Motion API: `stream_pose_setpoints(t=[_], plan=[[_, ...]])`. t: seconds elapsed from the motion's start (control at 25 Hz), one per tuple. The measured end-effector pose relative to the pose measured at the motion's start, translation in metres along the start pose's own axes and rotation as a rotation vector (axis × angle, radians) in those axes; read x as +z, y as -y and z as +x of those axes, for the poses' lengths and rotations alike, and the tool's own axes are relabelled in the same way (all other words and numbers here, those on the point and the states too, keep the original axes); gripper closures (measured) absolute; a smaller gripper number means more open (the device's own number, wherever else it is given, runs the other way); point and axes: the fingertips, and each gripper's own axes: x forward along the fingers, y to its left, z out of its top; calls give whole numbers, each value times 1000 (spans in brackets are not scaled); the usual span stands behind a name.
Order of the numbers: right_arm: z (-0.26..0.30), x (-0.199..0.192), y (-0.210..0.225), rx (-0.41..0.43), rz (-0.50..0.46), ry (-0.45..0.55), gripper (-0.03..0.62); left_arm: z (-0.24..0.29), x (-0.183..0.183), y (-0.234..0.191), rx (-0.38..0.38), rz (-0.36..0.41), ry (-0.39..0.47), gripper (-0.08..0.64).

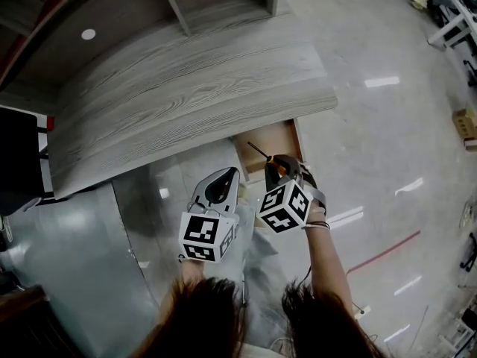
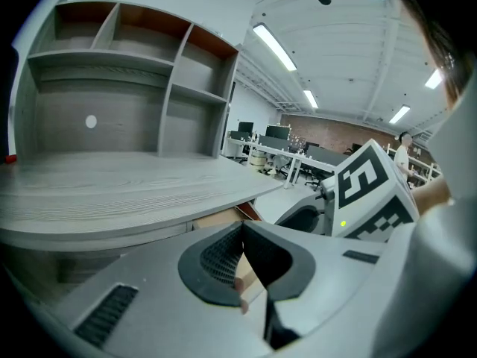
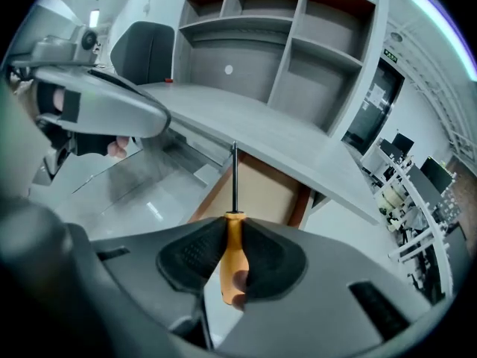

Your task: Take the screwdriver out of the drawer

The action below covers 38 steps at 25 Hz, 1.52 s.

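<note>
My right gripper (image 3: pixel 232 226) is shut on the orange handle of the screwdriver (image 3: pixel 232 259). Its black shaft points up and forward, above the open wooden drawer (image 3: pixel 261 192). In the head view the screwdriver (image 1: pixel 262 155) is held by the right gripper (image 1: pixel 285 171) just in front of the drawer (image 1: pixel 277 139), which sticks out from under the desk. My left gripper (image 1: pixel 217 187) hovers to the left of the drawer. Its jaws meet at the tips with nothing between them (image 2: pixel 241 231).
A grey wood-grain desk top (image 1: pixel 186 95) overhangs the drawer, with a shelf unit (image 2: pixel 141 58) at its back. A dark chair (image 3: pixel 141 51) stands at the desk's left. The glossy floor (image 1: pixel 373 148) spreads to the right, with office desks (image 2: pixel 298 159) far off.
</note>
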Motion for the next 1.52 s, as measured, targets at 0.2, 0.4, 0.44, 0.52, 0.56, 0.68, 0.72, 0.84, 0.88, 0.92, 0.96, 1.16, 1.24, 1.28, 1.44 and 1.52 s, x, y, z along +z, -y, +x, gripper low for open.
stream_pose_setpoints(t=[0.2, 0.4, 0.44, 0.52, 0.56, 0.68, 0.72, 0.84, 0.88, 0.92, 0.96, 1.16, 1.24, 1.28, 1.44, 1.52], plan=[[-24, 3, 7, -19, 44, 33, 508, -12, 15, 14, 8, 6, 13, 543], [-48, 7, 11, -33, 88, 70, 508, -25, 28, 28, 13, 26, 21, 543], [-53, 7, 12, -35, 99, 77, 508, -27, 30, 31, 14, 30, 24, 543], [-63, 8, 13, -40, 119, 92, 508, -31, 35, 37, 16, 37, 31, 543], [-68, 9, 13, -42, 126, 100, 508, -33, 38, 40, 17, 39, 35, 543], [-83, 11, 14, -52, 145, 124, 508, -41, 50, 48, 22, 46, 54, 543], [-89, 12, 14, -55, 155, 132, 508, -43, 54, 51, 24, 48, 61, 543], [-107, 17, 17, -72, 190, 164, 508, -51, 67, 57, 28, 53, 81, 543], [-114, 20, 18, -79, 201, 176, 508, -54, 71, 60, 26, 54, 87, 543], [-121, 23, 19, -87, 211, 189, 508, -57, 75, 62, 23, 54, 92, 543], [-128, 26, 20, -94, 222, 202, 508, -60, 79, 64, 20, 54, 95, 543], [-161, 40, 20, -131, 267, 262, 508, -75, 95, 73, 5, 67, 102, 543], [-173, 45, 20, -149, 285, 279, 508, -83, 100, 76, 1, 76, 104, 543], [-179, 47, 20, -158, 294, 288, 508, -87, 103, 77, -1, 79, 104, 543], [-202, 55, 16, -188, 319, 324, 508, -104, 116, 80, -13, 93, 129, 543], [-212, 57, 13, -201, 328, 336, 508, -113, 122, 84, -22, 108, 143, 543]])
